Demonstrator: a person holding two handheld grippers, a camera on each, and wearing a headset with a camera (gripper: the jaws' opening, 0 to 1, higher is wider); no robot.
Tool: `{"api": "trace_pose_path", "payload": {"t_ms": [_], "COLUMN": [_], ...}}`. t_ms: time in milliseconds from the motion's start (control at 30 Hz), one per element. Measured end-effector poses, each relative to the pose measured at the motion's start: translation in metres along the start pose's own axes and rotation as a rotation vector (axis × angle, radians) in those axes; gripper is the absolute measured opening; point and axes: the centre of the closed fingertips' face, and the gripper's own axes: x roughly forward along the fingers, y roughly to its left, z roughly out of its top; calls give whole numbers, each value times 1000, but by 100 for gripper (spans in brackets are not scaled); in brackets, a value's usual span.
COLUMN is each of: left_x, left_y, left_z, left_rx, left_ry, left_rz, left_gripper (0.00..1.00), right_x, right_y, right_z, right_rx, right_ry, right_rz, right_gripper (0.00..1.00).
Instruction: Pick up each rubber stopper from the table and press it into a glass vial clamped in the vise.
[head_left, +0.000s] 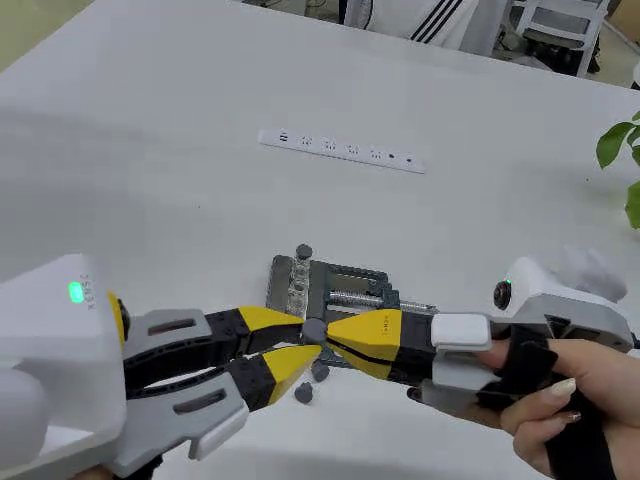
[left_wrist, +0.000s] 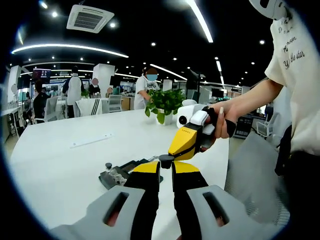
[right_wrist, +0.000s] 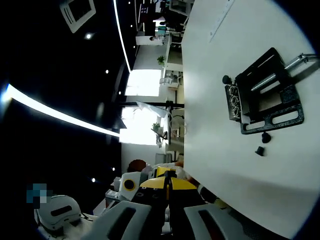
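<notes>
- Head view: the left gripper (head_left: 308, 338) and right gripper (head_left: 330, 343) meet tip to tip just above the vise (head_left: 345, 272), with one rubber stopper (head_left: 314, 329) between them.
  - Two tools on one small part is the risk, I judge. If either pulls or twists, the stopper may pop free and drop among the loose stoppers (head_left: 319, 371) on the table (head_left: 150, 150).
  - The print on the right gripper's yellow jaw and beside the left one's green lamp is too small to read.
  - The power strip (head_left: 340, 150) shows no legible writing.
- Left gripper view: its jaws stand a narrow gap apart, apparently clamped on the stopper at their very tips, and the right gripper's tip touches it.
  - So shallow a hold looks prone to slipping.
  - The person's shirt (left_wrist: 292, 45) carries script, and its last line reads roughly "by the star".
- Right gripper view: its jaws lie together with a thin seam between them.
  - The glass vials (right_wrist: 233, 102) sit in a row in the vise, mouths open.
  - A tilted press could jam the stopper or stress the glass.
  - No writing is readable here.
</notes>
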Motion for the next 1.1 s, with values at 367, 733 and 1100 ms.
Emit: {"api": "trace_pose_path", "payload": {"t_ms": [367,733,1100], "left_x": [-2,-6,-6], "left_y": [-2,-6,-7], "left_z": [5,12,10], "left_rx": [22,65,84], "left_ry": [-15,-41,-28], "left_rz": [-2,-16,-20], "left_gripper": [5,5,4], "right_x": [0,0,-2], "right_y": [2,10,11], "right_z": [-2,-4,-5], "right_rx": [80,156,62], "right_ry": [-16,-33,-46], "right_rz": [42,111,110], "right_gripper": [0,0,0]}}
